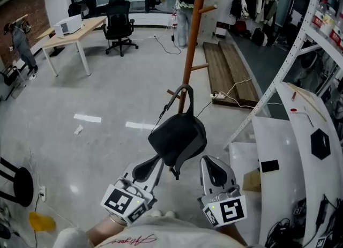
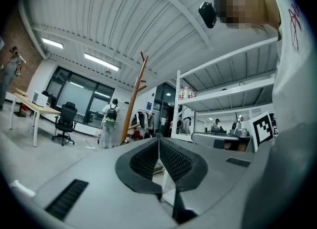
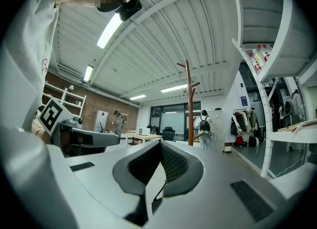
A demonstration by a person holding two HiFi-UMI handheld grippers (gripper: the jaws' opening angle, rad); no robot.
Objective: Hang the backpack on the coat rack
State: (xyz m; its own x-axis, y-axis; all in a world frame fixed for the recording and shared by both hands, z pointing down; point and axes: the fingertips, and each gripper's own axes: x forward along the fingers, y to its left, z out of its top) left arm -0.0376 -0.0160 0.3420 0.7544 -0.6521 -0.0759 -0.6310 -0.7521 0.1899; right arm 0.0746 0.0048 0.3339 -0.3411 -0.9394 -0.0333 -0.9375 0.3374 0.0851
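Note:
A dark grey backpack (image 1: 179,137) hangs in the air just ahead of both grippers, its top handle (image 1: 185,88) arching up. My left gripper (image 1: 158,160) meets its lower left edge and my right gripper (image 1: 207,161) its right edge. In the left gripper view the left gripper (image 2: 158,141) is shut, with a dark strip low in the gap. In the right gripper view the right gripper (image 3: 159,146) is shut on a thin dark strap (image 3: 159,189). The wooden coat rack (image 1: 192,32) stands some way ahead, and shows as the coat rack (image 2: 131,104) and the coat rack (image 3: 188,104).
A person with a backpack (image 1: 185,3) stands beyond the rack. Wooden planks (image 1: 228,70) and a power strip (image 1: 217,96) lie on the floor to its right. White panels (image 1: 300,150) and metal shelving (image 1: 321,32) fill the right. A desk (image 1: 75,34) and office chair (image 1: 119,24) stand far left.

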